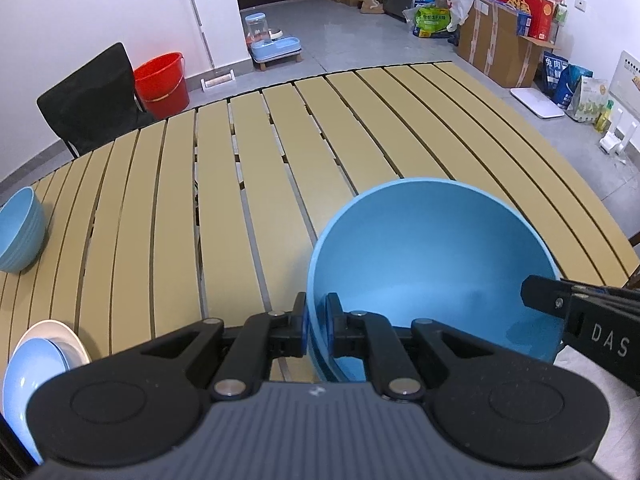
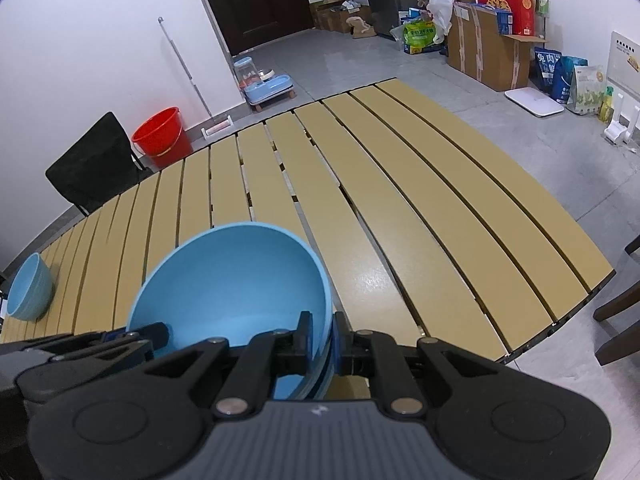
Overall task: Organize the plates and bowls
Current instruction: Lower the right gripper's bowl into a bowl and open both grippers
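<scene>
1. The left gripper (image 1: 317, 330) is shown with its fingers (image 1: 298, 320) closed almost fully on the near-left rim of the large blue bowl (image 1: 432, 264), one finger inside the wall and one outside.
2. The right gripper (image 2: 322, 338) is clamped likewise on the opposite rim; a two-sided pinch is presumably used because the bowl is wide and would tip from one edge.
3. The bowl is held tilted, its opening turned away from the cameras, above the near part of the slatted table (image 1: 248, 184).
4. A ribbed blue bowl (image 1: 20, 232) stands at the table's far left, a likely nesting target.
5. A blue plate (image 1: 28, 376) lies upon a white plate (image 1: 60, 334) at the near-left edge.
</scene>
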